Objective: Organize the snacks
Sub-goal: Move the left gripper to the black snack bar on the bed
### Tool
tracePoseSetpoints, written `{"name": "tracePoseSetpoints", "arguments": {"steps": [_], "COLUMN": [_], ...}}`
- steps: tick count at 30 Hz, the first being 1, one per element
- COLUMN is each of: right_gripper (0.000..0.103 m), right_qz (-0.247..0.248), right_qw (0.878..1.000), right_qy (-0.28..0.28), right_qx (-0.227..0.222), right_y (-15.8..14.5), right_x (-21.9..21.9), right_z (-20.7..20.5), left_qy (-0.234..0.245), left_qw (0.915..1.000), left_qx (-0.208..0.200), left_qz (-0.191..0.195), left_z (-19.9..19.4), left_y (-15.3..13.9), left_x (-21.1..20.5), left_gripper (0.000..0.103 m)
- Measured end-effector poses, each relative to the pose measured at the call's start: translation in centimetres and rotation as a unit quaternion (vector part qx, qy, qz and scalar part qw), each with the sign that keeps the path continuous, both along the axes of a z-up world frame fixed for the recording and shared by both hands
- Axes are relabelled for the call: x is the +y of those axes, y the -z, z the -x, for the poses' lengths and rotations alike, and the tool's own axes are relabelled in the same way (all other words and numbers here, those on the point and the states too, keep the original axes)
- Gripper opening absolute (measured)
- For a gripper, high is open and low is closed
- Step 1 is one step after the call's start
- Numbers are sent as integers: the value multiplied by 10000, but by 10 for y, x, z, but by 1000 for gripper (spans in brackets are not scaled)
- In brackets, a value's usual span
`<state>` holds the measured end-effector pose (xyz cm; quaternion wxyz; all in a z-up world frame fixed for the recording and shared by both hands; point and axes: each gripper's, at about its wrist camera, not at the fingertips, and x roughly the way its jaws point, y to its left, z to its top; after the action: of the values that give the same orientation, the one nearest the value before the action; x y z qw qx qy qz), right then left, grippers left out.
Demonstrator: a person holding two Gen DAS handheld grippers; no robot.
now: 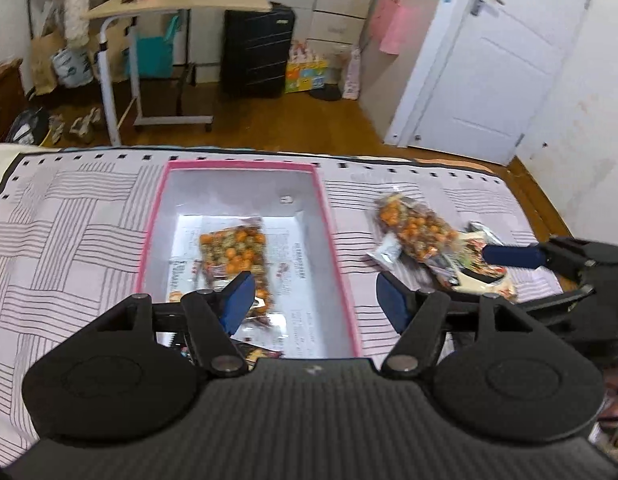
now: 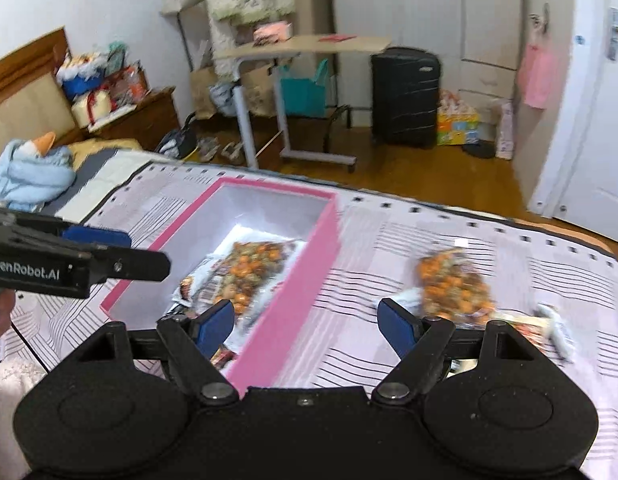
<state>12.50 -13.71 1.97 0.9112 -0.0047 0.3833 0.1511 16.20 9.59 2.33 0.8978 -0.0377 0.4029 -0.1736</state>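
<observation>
Here the left claw hangs above the near end of the pink box, its two blue-padded fingers spread wide with nothing between them. The box sits on a bed covered by a pale striped sheet. Inside the box, at about 11 o'clock from the claw, lies a clear snack bag of orange and brown pieces on white printed paper, with more wrappers at the box's near edge.

Seen from the left wrist, the right claw enters at 3 o'clock, level and pointing toward the centre, one blue pad reaching over a loose pile of packets on the sheet. A second snack bag of the same orange mix tops that pile, at 1 o'clock, outside the box and just beside its right wall.

From the right wrist, that claw is likewise wide open and empty, poised over the box's long pink wall. The second bag lies at 2 o'clock, blurred. The left claw shows at 9 o'clock, held roughly level above the box's far side.
</observation>
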Motion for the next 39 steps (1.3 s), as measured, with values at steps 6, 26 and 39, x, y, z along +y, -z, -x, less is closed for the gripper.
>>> {"name": "tracePoseSetpoints", "arguments": {"steps": [6, 26, 39], "right_gripper": [83, 83, 84], "right_qz": [43, -280, -750], "right_qw": [9992, 9982, 9894], "right_qy": [296, 529, 1129], "right_qx": [-266, 19, 517], "right_y": [-7, 118, 188], "right_x": [-51, -111, -126], "right_z": [30, 46, 26], "left_qy": [274, 866, 986], "left_qw": [9996, 9954, 9825], "left_qx": [-84, 358, 1238], "left_qz": [-8, 215, 985], "left_z": [21, 19, -7], "left_y": [-6, 84, 172], "left_x": [-31, -132, -189], "left_gripper": [67, 66, 61]}}
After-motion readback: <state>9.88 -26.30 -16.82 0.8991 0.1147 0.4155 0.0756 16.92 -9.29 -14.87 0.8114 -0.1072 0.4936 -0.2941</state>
